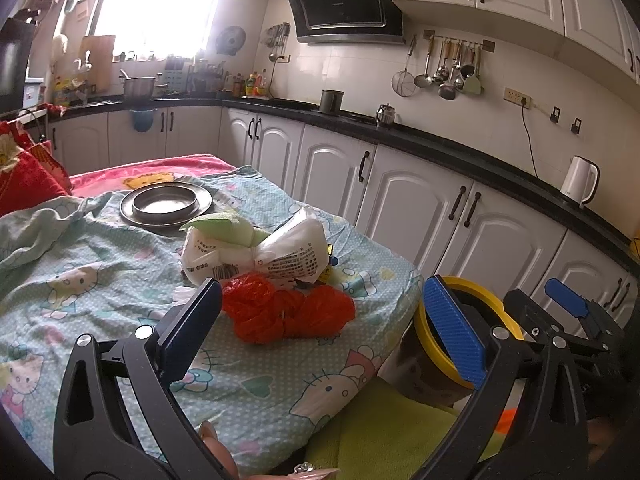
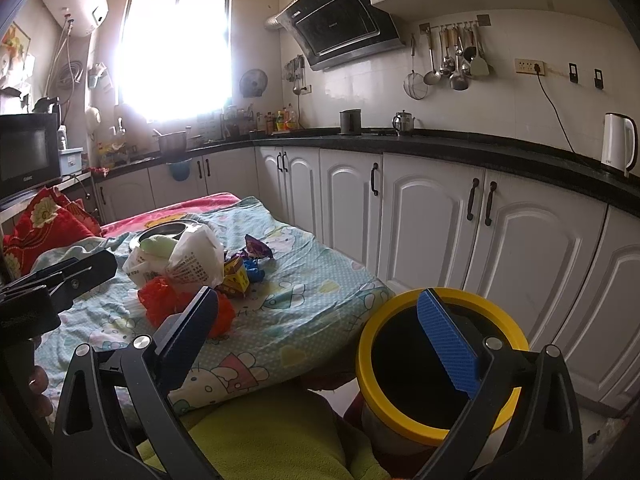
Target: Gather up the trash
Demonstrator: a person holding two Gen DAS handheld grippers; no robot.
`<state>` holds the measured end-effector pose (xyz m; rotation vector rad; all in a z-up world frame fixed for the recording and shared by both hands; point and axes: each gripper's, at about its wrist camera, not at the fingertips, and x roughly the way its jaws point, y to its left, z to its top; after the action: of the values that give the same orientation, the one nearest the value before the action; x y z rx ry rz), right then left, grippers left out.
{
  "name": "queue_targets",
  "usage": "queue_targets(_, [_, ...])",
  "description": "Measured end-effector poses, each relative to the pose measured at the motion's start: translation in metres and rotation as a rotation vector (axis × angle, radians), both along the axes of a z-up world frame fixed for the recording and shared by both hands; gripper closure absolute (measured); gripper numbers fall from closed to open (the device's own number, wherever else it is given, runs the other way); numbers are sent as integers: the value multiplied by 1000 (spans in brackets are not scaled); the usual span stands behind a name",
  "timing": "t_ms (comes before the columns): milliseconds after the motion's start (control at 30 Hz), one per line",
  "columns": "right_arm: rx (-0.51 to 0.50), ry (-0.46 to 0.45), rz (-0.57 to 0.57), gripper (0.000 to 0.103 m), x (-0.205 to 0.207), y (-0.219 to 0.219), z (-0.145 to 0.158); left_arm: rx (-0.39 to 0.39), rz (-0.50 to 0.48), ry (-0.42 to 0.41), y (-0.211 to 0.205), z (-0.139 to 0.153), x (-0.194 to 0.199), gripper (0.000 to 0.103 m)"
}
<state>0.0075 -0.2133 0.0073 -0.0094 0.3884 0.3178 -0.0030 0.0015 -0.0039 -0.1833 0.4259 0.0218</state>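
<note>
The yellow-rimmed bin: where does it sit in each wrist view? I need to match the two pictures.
Left wrist: the yellow-rimmed bin is at lower right, mostly hidden behind the left gripper's blue finger, beside the table's corner.
Right wrist: the bin is at lower right, mouth open, behind the right gripper's blue finger.
Shared landmark: the crumpled red bag on the cloth.

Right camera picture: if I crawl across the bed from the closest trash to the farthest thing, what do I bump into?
Red plastic bag → white printed bag → metal plate → pink blanket. Both grippers are open and hold nothing.
</note>
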Motion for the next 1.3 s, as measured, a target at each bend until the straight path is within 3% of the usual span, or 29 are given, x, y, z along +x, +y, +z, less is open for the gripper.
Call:
queue_targets(300, [-4,6,15,6,0,2,-6,-9,9,0,3,-1,-1,11])
queue_targets(467, [-4,36,96,6,4,9,-6,-28,34,2,14,-2,0,11])
queue_targets(833, [-33,93,228,6,16,36,-6,-62,117,2,54,-2,4,11])
queue_targets(1300, [-71,205,372,6,53,74,-21,-107,211,65,115,-2,37,11])
